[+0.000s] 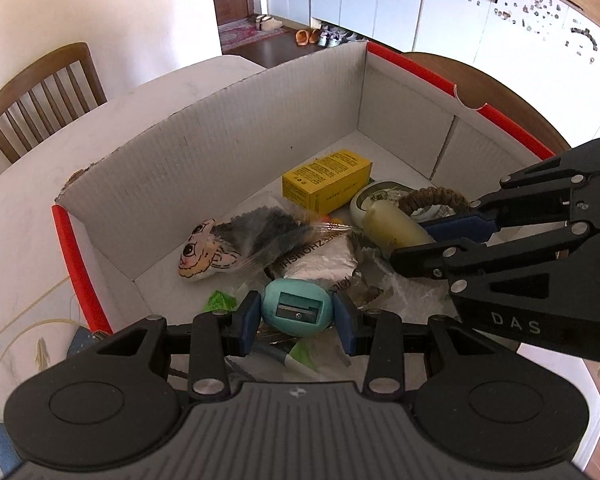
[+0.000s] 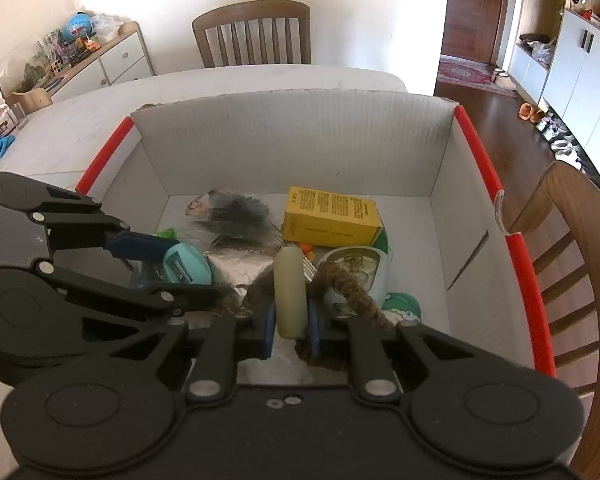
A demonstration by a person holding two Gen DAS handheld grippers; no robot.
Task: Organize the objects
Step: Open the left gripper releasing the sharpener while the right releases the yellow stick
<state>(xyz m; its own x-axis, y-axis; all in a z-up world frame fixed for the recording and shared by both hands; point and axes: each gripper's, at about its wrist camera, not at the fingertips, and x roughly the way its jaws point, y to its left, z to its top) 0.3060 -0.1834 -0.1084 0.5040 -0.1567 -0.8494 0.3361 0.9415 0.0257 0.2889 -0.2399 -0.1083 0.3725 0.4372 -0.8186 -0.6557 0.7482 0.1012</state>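
A white cardboard box (image 1: 220,152) with red edges stands on the table, and both grippers reach down into it. My left gripper (image 1: 296,314) is shut on a teal egg-shaped pencil sharpener (image 1: 296,308), held just above the clutter at the box's near side. The right wrist view shows that sharpener (image 2: 188,266) in the left gripper (image 2: 180,270) at the left. My right gripper (image 2: 291,320) is shut on a pale yellow cylinder (image 2: 290,292), which stands upright between the blue pads. In the left wrist view the cylinder (image 1: 396,228) pokes out of the right gripper (image 1: 428,240).
Inside the box lie a yellow carton (image 2: 332,216), a furry toy with a cartoon face (image 1: 228,244), a silver foil packet (image 2: 240,264), a round tin (image 2: 356,268) and a braided brown ring (image 2: 352,288). Wooden chairs (image 2: 256,32) (image 2: 572,248) stand around the white table (image 2: 80,128).
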